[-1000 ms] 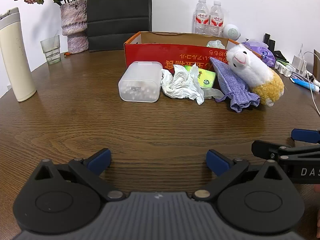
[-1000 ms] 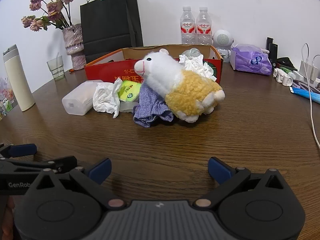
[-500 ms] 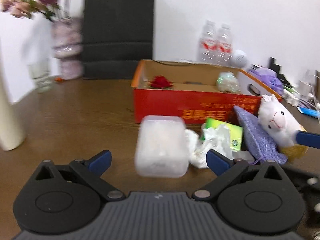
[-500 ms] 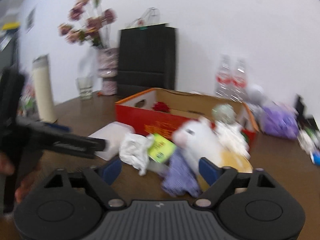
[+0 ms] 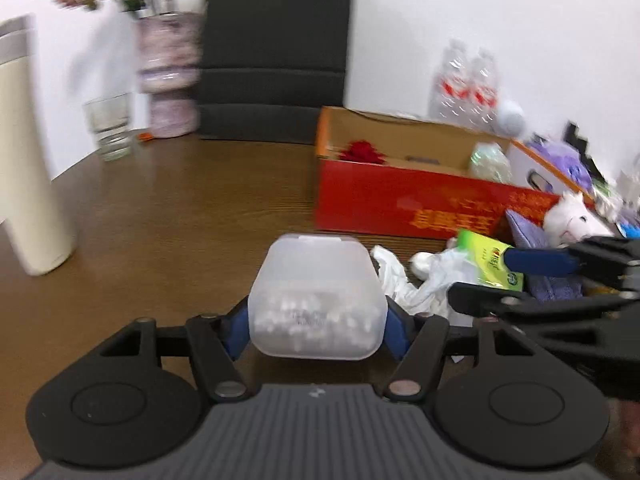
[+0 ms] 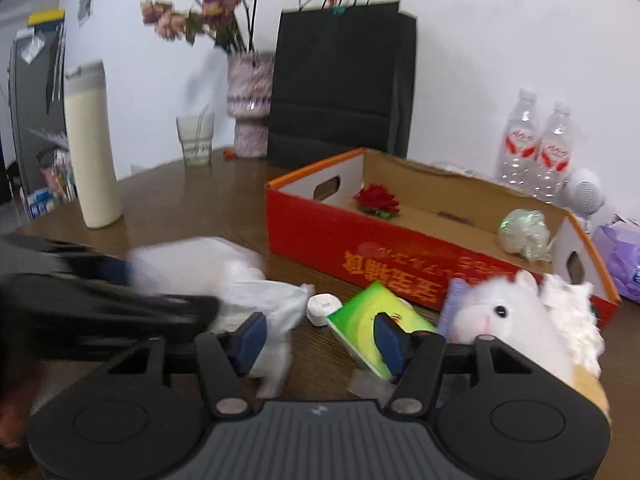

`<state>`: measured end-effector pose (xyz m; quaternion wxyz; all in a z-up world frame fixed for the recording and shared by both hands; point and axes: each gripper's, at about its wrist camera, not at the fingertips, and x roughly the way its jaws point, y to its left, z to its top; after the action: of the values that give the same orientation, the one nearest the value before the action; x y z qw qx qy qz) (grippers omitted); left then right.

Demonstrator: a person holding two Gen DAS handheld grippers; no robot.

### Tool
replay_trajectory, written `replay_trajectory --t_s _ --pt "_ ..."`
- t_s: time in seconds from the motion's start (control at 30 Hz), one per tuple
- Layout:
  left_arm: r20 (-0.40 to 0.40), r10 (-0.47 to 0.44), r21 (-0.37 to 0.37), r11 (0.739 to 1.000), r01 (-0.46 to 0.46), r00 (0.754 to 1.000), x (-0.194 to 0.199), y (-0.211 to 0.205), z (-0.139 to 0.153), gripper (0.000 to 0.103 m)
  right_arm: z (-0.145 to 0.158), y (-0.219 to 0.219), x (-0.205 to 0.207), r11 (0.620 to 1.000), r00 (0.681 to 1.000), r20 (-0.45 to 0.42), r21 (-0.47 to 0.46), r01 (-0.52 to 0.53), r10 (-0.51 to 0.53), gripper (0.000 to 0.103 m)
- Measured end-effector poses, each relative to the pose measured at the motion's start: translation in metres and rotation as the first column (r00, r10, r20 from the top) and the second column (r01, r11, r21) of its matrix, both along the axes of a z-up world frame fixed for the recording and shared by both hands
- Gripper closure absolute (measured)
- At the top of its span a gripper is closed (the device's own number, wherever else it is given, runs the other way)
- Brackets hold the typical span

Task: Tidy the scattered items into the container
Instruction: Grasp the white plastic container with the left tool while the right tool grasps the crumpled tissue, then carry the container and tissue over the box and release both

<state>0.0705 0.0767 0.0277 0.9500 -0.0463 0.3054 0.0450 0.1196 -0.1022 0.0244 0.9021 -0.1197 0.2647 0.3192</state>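
A red cardboard box (image 5: pixel 420 204) stands open on the wooden table; it also shows in the right wrist view (image 6: pixel 360 240), with a red flower (image 6: pixel 378 199) and a clear wrapped ball (image 6: pixel 524 232) inside. My left gripper (image 5: pixel 316 326) has its blue pads against both sides of a translucent plastic tub (image 5: pixel 316 300). My right gripper (image 6: pixel 318 338) is open over a crumpled white tissue (image 6: pixel 264 296), a small white roll (image 6: pixel 322 308) and a green packet (image 6: pixel 376 328). A white alpaca plush (image 6: pixel 516 328) and a purple pouch (image 5: pixel 532 236) lie to the right.
A cream flask (image 6: pixel 92 152), a glass (image 6: pixel 196 140), a vase of flowers (image 6: pixel 250 104) and a black bag (image 6: pixel 340 88) stand at the back left. Two water bottles (image 6: pixel 540 148), a white speaker (image 6: pixel 584 192) and a purple tissue pack (image 6: pixel 620 256) stand at the back right.
Both grippers moved forward from the near table edge to the pile. The left jaws narrowed onto the plastic tub. The right jaws narrowed over the tissue and green packet.
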Motion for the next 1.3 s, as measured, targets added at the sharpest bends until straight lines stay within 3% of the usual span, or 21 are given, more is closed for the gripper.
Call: replay_trajectory --t_s 0.1,0.3,0.37,0.43,0.53,0.67,0.7,0.77,0.8,0.9,1.03,1.13,1.2,1.3 --pt "0.001 0.016 0.015 1.0 -0.016 1.0 -0.018 0.01 0.0 0.038 -0.006 0.015 0.001 0.997 0.997 -0.045 -0.016 -0.069 0.068 0.054" --pt "-0.019 0.089 0.024 0.996 -0.089 0.996 -0.049 0.025 -0.002 0.036 -0.008 0.037 -0.023 0.984 0.982 -0.073 -0.029 -0.177 0.175 0.055" --pt "0.002 0.092 0.043 0.995 -0.092 0.996 -0.063 0.027 -0.002 0.023 -0.006 0.036 -0.033 0.983 0.981 -0.071 -0.025 -0.183 0.18 0.055" --pt "0.018 0.089 0.062 0.994 -0.09 0.996 -0.074 0.029 0.0 0.015 -0.001 0.03 -0.041 0.984 0.981 -0.081 0.001 -0.178 0.178 0.055" --pt "0.03 0.066 0.06 0.996 -0.068 0.997 -0.083 0.035 0.001 0.012 0.008 0.025 -0.048 0.981 0.976 -0.109 0.064 -0.183 0.19 0.048" --pt "-0.005 0.12 0.06 0.991 -0.119 0.993 -0.083 0.045 -0.002 0.018 0.007 0.045 -0.043 0.973 0.959 -0.189 0.133 -0.187 0.211 0.044" --pt "-0.008 0.113 0.057 0.992 -0.113 0.994 -0.084 0.046 -0.002 0.018 0.003 0.052 -0.041 0.974 0.957 -0.198 0.121 -0.19 0.211 0.046" --pt "0.004 0.09 0.053 0.995 -0.09 0.996 -0.087 0.046 -0.002 0.016 -0.008 0.063 -0.036 0.982 0.957 -0.226 0.084 -0.168 0.183 0.071" --pt "0.008 0.079 0.055 0.995 -0.079 0.997 -0.087 0.045 -0.001 0.015 -0.011 0.063 -0.035 0.986 0.959 -0.23 0.068 -0.154 0.165 0.089" --pt "0.016 0.018 0.07 0.997 -0.019 1.0 -0.077 0.043 0.0 0.001 -0.011 0.048 -0.038 0.992 0.97 -0.214 0.051 -0.111 0.12 0.09" --pt "-0.056 -0.05 0.062 0.997 0.053 0.997 -0.049 0.043 -0.007 0.006 -0.003 -0.002 -0.051 0.999 0.988 -0.155 0.042 -0.014 0.02 0.09" --pt "-0.088 -0.037 0.054 0.998 0.042 0.995 -0.038 0.045 -0.009 0.038 0.001 -0.048 -0.062 0.996 0.987 -0.144 0.038 0.075 -0.069 0.09" --pt "-0.09 -0.004 0.015 1.0 0.006 0.996 -0.041 0.046 -0.008 0.038 0.001 -0.076 -0.071 0.991 0.982 -0.144 0.036 0.13 -0.124 0.09" --pt "-0.07 0.023 0.022 1.0 -0.022 0.997 -0.062 0.029 -0.006 0.038 -0.001 -0.107 -0.086 0.981 0.971 -0.146 0.025 0.193 -0.187 0.09"
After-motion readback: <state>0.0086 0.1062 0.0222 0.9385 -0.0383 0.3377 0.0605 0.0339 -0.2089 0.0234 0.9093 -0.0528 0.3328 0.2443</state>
